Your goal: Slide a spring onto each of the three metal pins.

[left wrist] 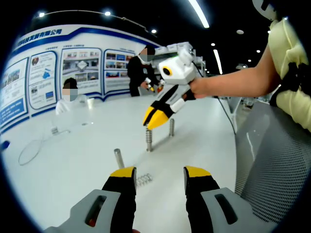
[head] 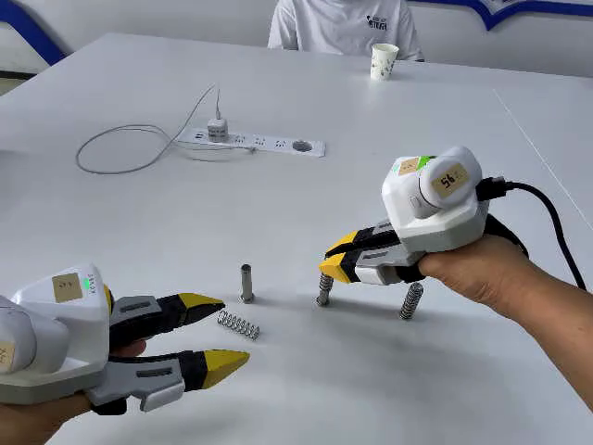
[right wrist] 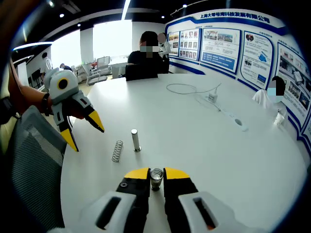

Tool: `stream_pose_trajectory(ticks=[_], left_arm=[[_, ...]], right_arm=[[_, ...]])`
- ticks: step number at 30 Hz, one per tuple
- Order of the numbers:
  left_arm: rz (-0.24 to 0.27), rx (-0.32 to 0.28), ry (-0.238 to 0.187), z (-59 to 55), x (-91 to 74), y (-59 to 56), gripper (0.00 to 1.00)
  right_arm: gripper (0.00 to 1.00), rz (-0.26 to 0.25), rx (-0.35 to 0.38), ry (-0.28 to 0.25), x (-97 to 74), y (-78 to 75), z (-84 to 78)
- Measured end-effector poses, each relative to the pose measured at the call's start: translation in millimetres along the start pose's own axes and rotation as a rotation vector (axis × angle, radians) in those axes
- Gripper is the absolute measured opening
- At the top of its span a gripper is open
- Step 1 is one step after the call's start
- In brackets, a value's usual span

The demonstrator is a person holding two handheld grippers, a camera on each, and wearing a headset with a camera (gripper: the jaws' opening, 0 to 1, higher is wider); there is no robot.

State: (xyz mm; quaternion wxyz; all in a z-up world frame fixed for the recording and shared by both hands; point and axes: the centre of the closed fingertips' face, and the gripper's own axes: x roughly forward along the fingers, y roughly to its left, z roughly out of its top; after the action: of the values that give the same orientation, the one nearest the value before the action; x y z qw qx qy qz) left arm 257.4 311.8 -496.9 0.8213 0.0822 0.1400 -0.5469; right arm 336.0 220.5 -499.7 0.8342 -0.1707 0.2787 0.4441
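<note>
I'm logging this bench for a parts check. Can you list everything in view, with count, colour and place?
table: one, white, under everything.
bare pin: one, silver, upright, left end of the row.
sprung pins: two, silver, upright, middle and right of the row, a spring on each.
loose spring: one, silver, lying beside the bare pin.
power strip: one, white, far left of the table.
charger: one, white, plugged into the strip.
cable: one, white, looped left of the strip.
paper cup: one, white with print, far edge.
seated person: one, white shirt, across the table.
left gripper: one, white with black-and-yellow jaws, open, facing the loose spring.
right gripper: one, same colours, jaws shut on the middle spring.
</note>
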Motion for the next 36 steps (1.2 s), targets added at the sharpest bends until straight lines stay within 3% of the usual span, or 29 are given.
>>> stream_pose_trajectory(ticks=[19,36], left_arm=[[0.005,-0.006,0.002,-3.0,-0.3,-0.1,0.4],[0.005,-0.009,0.0,-2.9,0.8,-0.2,0.4]], right_arm=[[0.12,-0.001,0.012,0.034,13.1,1.0,-14.2],[0.16,-0.007,0.024,0.029,12.5,0.2,-18.1]])
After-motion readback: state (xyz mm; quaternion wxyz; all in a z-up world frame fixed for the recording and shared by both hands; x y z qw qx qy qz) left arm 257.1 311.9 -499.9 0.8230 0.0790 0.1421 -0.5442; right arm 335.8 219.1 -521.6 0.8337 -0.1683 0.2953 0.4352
